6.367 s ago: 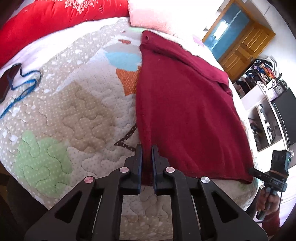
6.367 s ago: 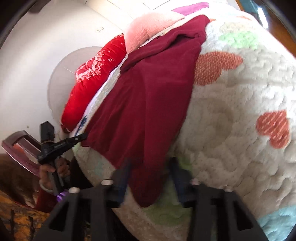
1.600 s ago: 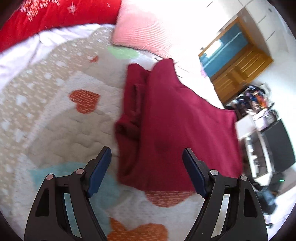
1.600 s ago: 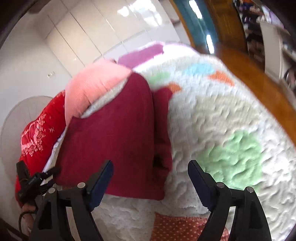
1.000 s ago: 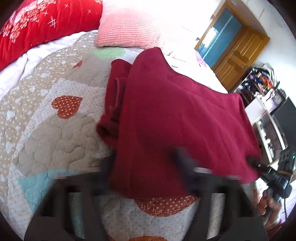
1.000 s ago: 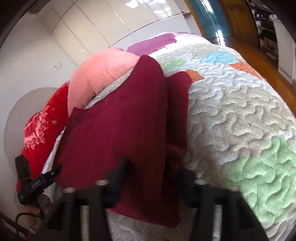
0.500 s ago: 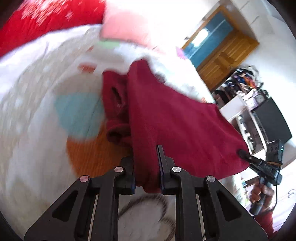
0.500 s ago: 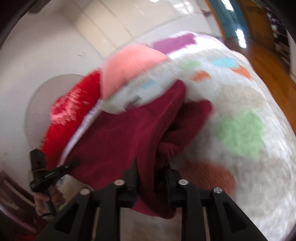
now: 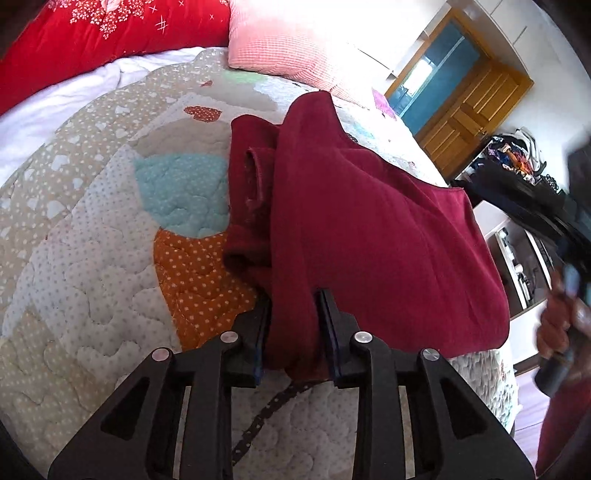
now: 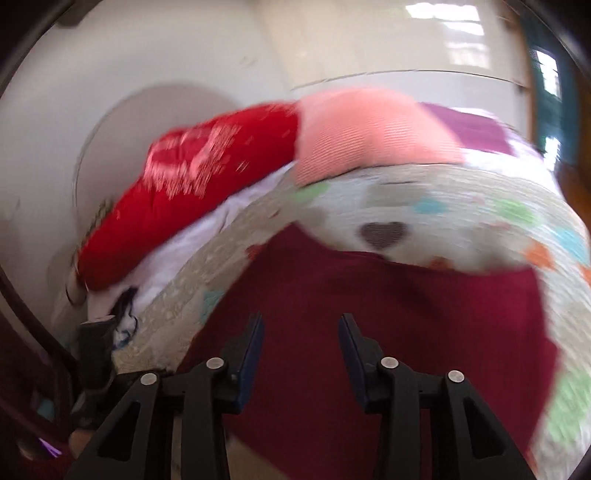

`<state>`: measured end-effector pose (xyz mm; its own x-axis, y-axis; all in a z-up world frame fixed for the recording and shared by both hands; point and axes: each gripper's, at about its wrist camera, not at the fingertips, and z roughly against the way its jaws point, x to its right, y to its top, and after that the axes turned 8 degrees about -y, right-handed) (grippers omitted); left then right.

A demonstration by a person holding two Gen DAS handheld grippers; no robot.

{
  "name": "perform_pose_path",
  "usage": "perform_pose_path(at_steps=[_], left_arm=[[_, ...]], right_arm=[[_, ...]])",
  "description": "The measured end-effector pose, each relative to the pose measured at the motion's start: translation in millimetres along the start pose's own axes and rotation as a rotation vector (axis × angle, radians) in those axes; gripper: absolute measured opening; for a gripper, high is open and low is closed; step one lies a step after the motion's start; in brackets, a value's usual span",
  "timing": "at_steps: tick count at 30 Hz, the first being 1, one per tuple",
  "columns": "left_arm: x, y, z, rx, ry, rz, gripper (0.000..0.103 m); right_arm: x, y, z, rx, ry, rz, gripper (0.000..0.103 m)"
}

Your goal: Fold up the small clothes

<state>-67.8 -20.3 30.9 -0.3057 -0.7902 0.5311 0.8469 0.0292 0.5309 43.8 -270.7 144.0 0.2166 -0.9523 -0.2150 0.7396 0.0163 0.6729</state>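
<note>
While the right wrist view is smeared with motion blur, I can still read the right gripper: fingers partly apart, nothing between them, hanging over the maroon garment. Whether they touch the cloth I can't tell.

Left view is sharp. Left gripper fingers are narrow and clamped on a bunched near edge of the garment; left jaws have just eased apart a little, cloth still pinched. Garment lies on the patchwork quilt of the bed, folded over itself with a rumpled sleeve part showing at its left side. What's under the top layer is hidden.

Pink pillow and red blanket sit at the far end. A blurred hand at right edge holds something dark; can't make it out.
</note>
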Motion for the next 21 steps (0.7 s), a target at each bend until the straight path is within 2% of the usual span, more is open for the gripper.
perform_pose_path(at_steps=[3,6,15,21], left_arm=[[-2.6,-1.4,1.0,0.001,-0.011,0.002,0.028],[-5.5,-2.2,1.5,-0.001,-0.022,0.006,0.028],[-11.2,-0.8,0.3,-0.007,-0.047,0.02,0.029],[-17.4,1.4,-1.1,-0.006,-0.056,0.027,0.029]], right_arm=[[-36.9,15.6,-49.3,-0.049,-0.01,0.079,0.039],[-50.6,20.5,-82.2,-0.082,-0.004,0.077,0.039],[-74.8,37.0,-139.4,-0.142,-0.04,0.127,0.038],[-90.8,35.5,-177.3,-0.231,-0.052,0.172,0.038]])
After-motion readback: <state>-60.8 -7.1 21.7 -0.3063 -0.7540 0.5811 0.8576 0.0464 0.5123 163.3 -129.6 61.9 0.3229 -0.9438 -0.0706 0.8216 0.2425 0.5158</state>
